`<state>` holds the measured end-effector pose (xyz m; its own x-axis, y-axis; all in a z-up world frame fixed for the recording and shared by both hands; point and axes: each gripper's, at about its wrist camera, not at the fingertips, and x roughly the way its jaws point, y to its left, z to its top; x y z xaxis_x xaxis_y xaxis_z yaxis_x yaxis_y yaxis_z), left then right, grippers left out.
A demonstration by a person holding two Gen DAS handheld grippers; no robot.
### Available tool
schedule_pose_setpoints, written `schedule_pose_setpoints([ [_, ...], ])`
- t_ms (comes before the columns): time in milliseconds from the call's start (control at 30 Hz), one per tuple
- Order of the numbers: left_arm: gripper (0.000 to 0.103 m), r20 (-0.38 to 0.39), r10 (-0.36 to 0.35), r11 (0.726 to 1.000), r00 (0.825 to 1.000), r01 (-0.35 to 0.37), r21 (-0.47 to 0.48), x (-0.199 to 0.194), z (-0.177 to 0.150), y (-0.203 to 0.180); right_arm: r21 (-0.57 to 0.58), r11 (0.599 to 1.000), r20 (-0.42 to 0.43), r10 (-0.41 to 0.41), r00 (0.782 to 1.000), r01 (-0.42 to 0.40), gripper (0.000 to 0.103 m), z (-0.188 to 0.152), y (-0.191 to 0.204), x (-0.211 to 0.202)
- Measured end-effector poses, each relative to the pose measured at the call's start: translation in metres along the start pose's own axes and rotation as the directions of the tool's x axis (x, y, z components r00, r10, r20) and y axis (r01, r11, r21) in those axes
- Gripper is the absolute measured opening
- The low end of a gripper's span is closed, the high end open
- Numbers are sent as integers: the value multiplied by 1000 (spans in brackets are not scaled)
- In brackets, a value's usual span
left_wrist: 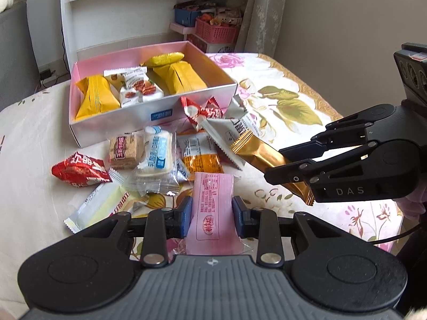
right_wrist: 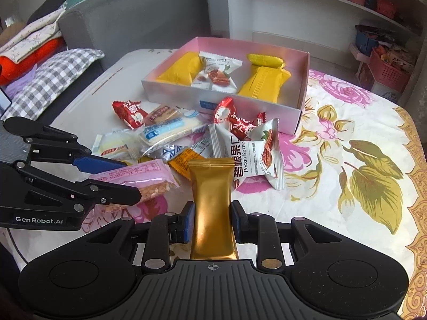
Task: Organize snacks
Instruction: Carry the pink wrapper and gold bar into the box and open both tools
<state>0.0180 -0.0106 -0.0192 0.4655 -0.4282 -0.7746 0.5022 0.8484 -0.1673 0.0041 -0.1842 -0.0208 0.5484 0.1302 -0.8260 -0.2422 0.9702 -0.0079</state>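
A pink snack packet is clamped in the left gripper, a gold bar in the right gripper, both apparently lifted clear of the loose pile, for sorting into the pink box beyond.

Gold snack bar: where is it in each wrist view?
Left wrist: gold bar at right of centre, clamped in the right tool.
Right wrist: gold bar at bottom centre, running up between the tool's pads.
Shared landmark: pink box behind the snack pile.
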Motion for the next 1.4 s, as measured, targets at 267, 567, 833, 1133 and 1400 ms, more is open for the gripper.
schedule_pose_setpoints([
  [267,29,66,1,1000,998,1,-17,-13,9,-1,43,999,52,3,999,-6,27,12,-7,-11],
  [567,29,158,76,992,984,-60,-107,-18,33,16,175,984,127,15,992,-37,27,45,-28,-9],
  [833,29,186,153,956,971,-97,-277,8,63,52,293,952,181,32,983,-85,27,80,-37,20],
  [1133,29,126,220,940,967,-177,-290,58,88,73,376,918,202,47,978,-122,27,102,-49,60],
  [1400,29,138,215,931,967,-161,-327,75,93,92,404,901,213,76,974,-159,27,116,-58,90],
])
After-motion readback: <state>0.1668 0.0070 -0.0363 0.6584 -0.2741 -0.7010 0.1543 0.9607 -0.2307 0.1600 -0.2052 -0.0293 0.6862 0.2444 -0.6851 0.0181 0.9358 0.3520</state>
